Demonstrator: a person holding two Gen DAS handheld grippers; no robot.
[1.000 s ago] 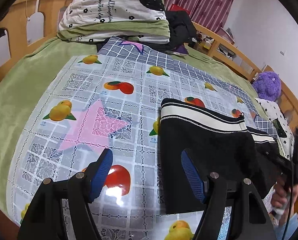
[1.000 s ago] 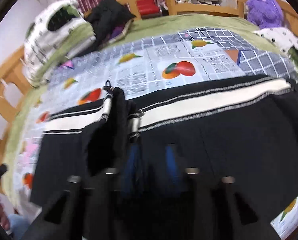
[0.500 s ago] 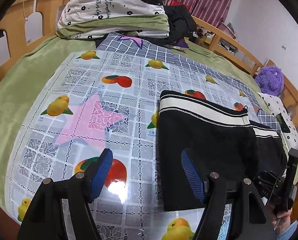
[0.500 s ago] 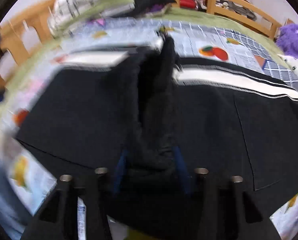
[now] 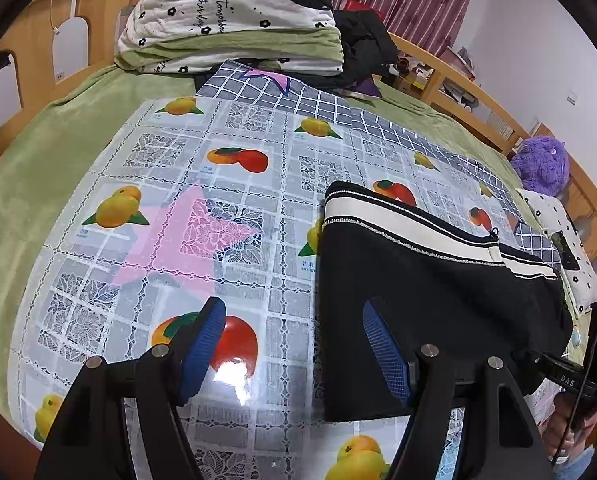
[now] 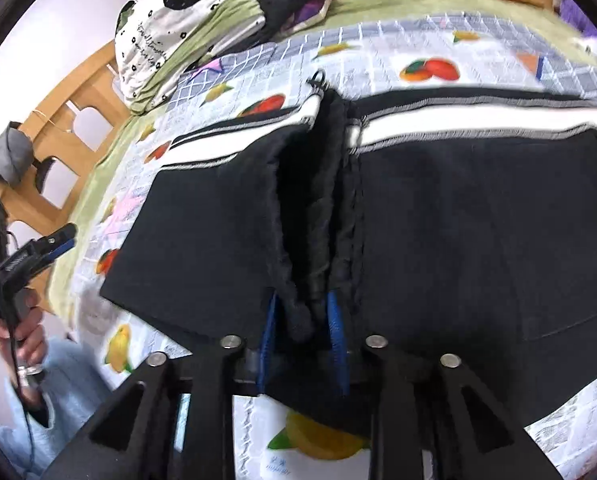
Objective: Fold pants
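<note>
My left gripper (image 5: 290, 344) hangs over the fruit-print plastic sheet (image 5: 170, 216) with its blue pads spread wide and nothing between them; the left pad sits above a printed red fruit and the right pad above the near left edge of the black pants (image 5: 430, 292). The pants lie flat on the sheet to my right, their white-and-black striped waistband (image 5: 402, 220) along the far side, a small zipper pull (image 5: 493, 233) showing at the band's top edge. My right gripper (image 6: 302, 330) has a bunched ridge of the black cloth (image 6: 310, 216) between its pads; that ridge runs from the pads up to the waistband, where the band parts at the zipper pull. The jaws there are opening, yet the blue pads sit right against both sides of the fold, so I cannot say they have let go. On each side of the ridge the pants spread out flat over the sheet. In the right wrist view a hand (image 6: 20, 338) at the far left holds the handle of my left gripper, beside pale blue cloth. At the head of the wooden bed frame (image 5: 38, 52) lies a folded white and green quilt (image 5: 234, 12), with dark clothes (image 5: 362, 48) next to it, and a purple plush toy (image 5: 542, 164) rests by the right rail.
</note>
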